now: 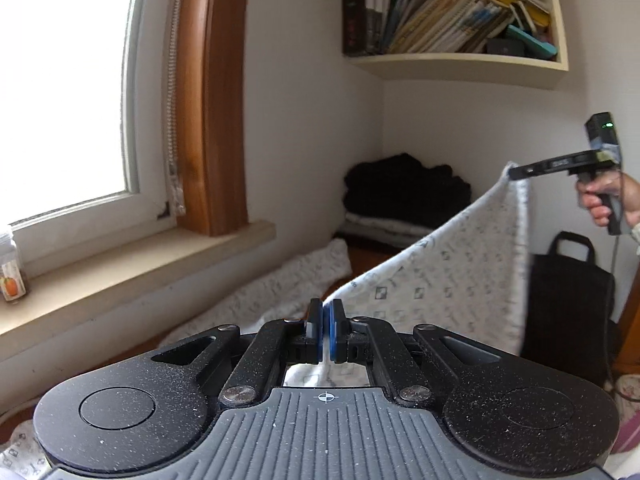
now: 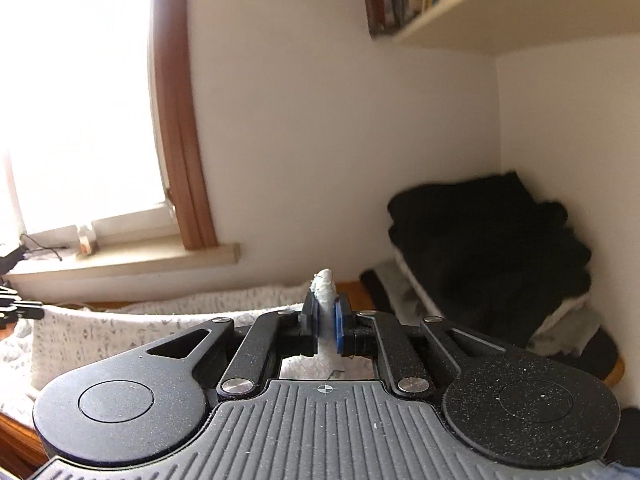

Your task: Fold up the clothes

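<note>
1. Cloth, a white patterned soft cotton garment (image 1: pixel 440 280), hangs as a sagging sheet between both tongs, lifted off the wooden bench (image 1: pixel 360 252), its far-left part still lying below the pale windowsill (image 1: pixel 140 256).
2. Stack of folded black and white clothes (image 1: pixel 404 196) sits in the far corner, under the cream bookshelf (image 1: pixel 460 64).
3. Left tongs (image 1: pixel 325 320) are clenched on the garment's near edge; only a thin layer shows between the blue pads.
4. Right tongs (image 2: pixel 327 316) pinch a bunched corner, whose tip pokes up past the pads.
5. The fabric looks light, limp and unlikely to slip; corners and hems seem the best holds, kept taut to avoid wrinkles.
</note>
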### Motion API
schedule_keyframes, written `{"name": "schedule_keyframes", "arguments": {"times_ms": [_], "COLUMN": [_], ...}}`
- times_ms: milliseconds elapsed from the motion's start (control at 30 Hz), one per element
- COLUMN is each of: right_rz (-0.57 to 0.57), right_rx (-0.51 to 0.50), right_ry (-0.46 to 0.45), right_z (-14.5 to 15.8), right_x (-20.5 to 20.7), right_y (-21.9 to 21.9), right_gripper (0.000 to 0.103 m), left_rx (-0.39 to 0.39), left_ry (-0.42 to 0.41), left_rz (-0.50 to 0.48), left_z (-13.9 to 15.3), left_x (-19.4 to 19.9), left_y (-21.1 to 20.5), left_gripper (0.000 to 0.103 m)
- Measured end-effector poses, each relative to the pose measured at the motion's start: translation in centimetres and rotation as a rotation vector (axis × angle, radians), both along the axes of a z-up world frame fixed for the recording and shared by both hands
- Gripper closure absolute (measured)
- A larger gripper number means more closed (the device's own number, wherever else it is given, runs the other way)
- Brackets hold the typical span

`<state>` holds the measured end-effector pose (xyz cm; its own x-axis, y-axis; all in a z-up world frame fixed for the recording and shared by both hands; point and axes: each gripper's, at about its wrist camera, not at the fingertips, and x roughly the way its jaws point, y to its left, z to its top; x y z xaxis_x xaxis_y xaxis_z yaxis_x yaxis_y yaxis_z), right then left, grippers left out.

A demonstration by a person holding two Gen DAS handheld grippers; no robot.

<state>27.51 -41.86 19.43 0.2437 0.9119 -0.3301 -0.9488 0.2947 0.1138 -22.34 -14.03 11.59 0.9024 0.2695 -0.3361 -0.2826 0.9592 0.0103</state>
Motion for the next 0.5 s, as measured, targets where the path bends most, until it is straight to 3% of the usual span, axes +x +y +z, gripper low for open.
{"name": "schedule_keyframes", "arguments": {"times_ms": [67,100,133,300,500], "right_rz": [-0.017,-0.037,-0.058,-0.056,-0.054], "right_rx": [0.002,-0.014,-0.039,-0.193,-0.280], "right_ry": [-0.016,-0.017,-0.012,0.081,0.159], "right_z": [-0.4,-1.1,-2.0,-8.5,-14.8], "right_x": [0.3,0.7,1.2,3.8,3.7], "right_y": [1.3,2.3,3.5,8.6,8.7], "right_gripper": [0.085,0.069,0.062,0.063,0.063], "left_rx": [-0.016,-0.024,-0.031,-0.097,-0.131], "left_ry": [0.029,0.054,0.080,0.227,0.262], "left_rz": [0.041,0.067,0.093,0.135,0.153], "left_z": [-1.1,-2.0,-2.8,-8.0,-9.8], "left_x": [1.1,1.8,2.4,4.9,5.6], "left_y": [1.4,2.2,3.0,5.9,6.7], "left_gripper": [0.100,0.100,0.100,0.100,0.100]}}
